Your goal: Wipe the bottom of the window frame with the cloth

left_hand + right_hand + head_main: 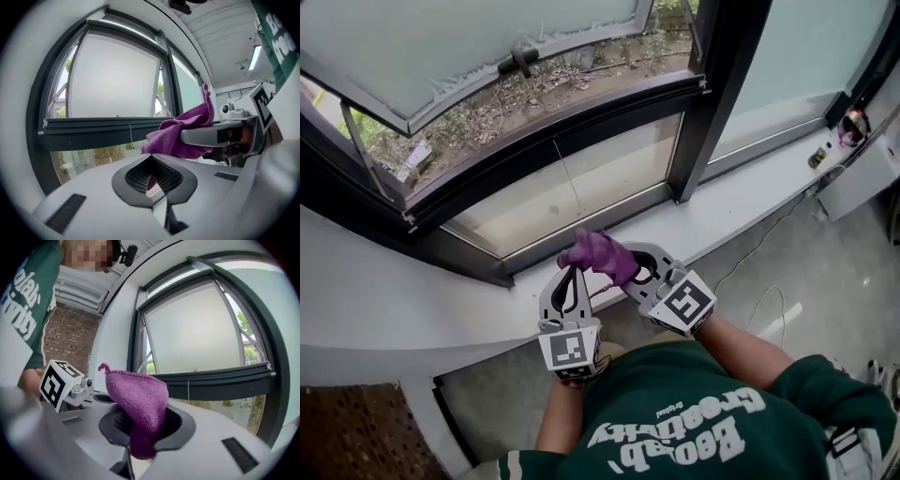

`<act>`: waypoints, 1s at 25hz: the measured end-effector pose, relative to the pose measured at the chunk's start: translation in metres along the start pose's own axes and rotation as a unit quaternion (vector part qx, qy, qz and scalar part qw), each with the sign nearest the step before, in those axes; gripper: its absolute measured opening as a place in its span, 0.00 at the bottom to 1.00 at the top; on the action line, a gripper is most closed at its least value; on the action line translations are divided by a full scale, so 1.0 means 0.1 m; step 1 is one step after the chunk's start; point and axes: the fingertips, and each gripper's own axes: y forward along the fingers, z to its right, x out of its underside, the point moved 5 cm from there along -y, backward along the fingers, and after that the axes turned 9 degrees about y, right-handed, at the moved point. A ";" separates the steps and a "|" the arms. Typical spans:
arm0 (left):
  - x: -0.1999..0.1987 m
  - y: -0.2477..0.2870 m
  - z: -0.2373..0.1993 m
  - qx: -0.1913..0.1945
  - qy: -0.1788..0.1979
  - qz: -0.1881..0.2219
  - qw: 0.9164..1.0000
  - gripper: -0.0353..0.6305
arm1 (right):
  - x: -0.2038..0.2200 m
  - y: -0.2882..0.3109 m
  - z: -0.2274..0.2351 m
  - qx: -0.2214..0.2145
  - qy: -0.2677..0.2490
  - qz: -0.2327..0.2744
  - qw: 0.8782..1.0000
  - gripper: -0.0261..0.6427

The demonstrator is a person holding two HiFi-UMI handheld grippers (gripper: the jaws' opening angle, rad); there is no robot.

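Overhead, the dark metal window frame (pixel 581 127) runs above the long white sill (pixel 394 300), and both grippers hover near the sill's inner edge. The left gripper (pixel 572 277) has its jaws closed together on nothing, while the right gripper (pixel 636 270) beside it pinches the small purple woven cloth (pixel 600 255), which is bunched upward, clear of the frame.
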 end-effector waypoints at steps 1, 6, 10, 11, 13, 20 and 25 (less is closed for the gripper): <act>-0.05 0.01 0.03 0.007 0.004 0.006 1.000 0.06 | -0.03 -0.06 0.04 0.010 0.006 0.006 1.000 0.17; -0.17 0.08 0.11 0.023 0.020 0.032 0.999 0.06 | -0.20 -0.28 0.24 0.062 0.023 0.032 0.997 0.17; -0.22 0.09 0.14 0.040 0.007 0.034 0.999 0.06 | -0.16 -0.32 0.27 0.069 0.017 0.036 0.997 0.17; -0.23 0.08 0.15 0.042 0.006 0.035 0.998 0.06 | -0.16 -0.32 0.25 0.069 0.014 0.034 0.997 0.17; -0.23 0.09 0.17 0.047 -0.004 0.038 0.998 0.06 | -0.18 -0.34 0.19 0.068 0.005 0.030 0.997 0.17; -0.16 0.07 0.20 0.059 -0.026 0.034 0.997 0.06 | -0.16 -0.38 0.04 0.063 -0.003 0.027 0.998 0.17; -0.20 0.05 0.24 0.069 0.003 0.043 0.997 0.06 | -0.20 -0.38 0.02 0.070 -0.022 0.024 0.997 0.17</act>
